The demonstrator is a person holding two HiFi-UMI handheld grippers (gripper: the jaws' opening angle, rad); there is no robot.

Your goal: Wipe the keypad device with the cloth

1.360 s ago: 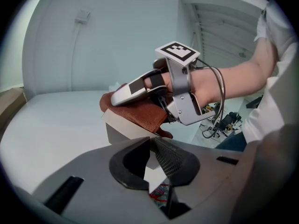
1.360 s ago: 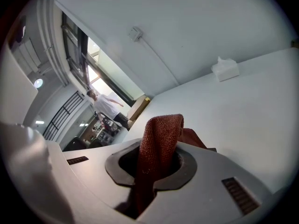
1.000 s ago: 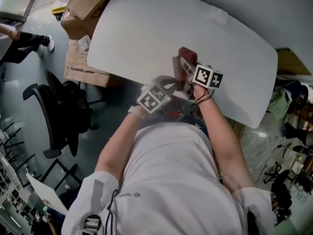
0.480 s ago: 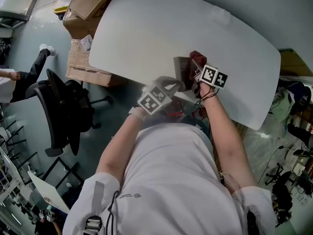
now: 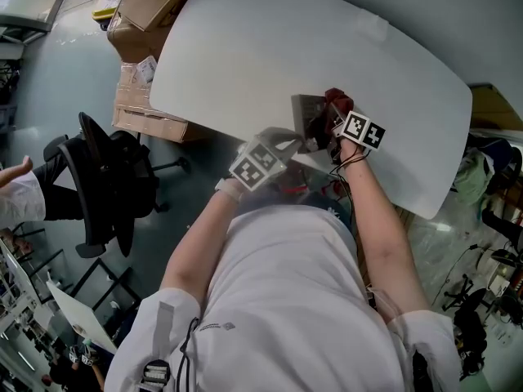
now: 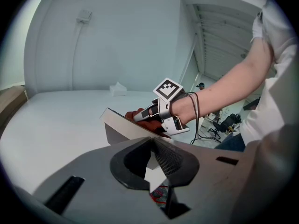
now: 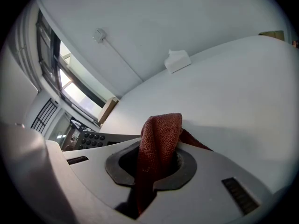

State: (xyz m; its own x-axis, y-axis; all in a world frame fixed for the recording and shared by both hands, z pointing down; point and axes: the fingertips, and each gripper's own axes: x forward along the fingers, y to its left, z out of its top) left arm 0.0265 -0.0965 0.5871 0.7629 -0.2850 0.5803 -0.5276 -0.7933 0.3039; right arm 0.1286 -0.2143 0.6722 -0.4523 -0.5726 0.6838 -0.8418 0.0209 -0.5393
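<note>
The keypad device is a grey wedge with dark keys, tipped up near the front edge of the white table. My left gripper is shut on its near white edge and holds it tilted. My right gripper is shut on a red cloth, which bunches up out of the jaws. In the left gripper view the right gripper presses the cloth against the device's raised face. In the head view the cloth lies at the device's right end.
A small white box lies at the far side of the table by the wall. Cardboard boxes and a black office chair stand on the floor to the left. A person's sleeve shows at the left edge.
My right gripper has moved right and down with the cloth, along the device to its right end. The left gripper has stayed put. The person at the left has walked on.
</note>
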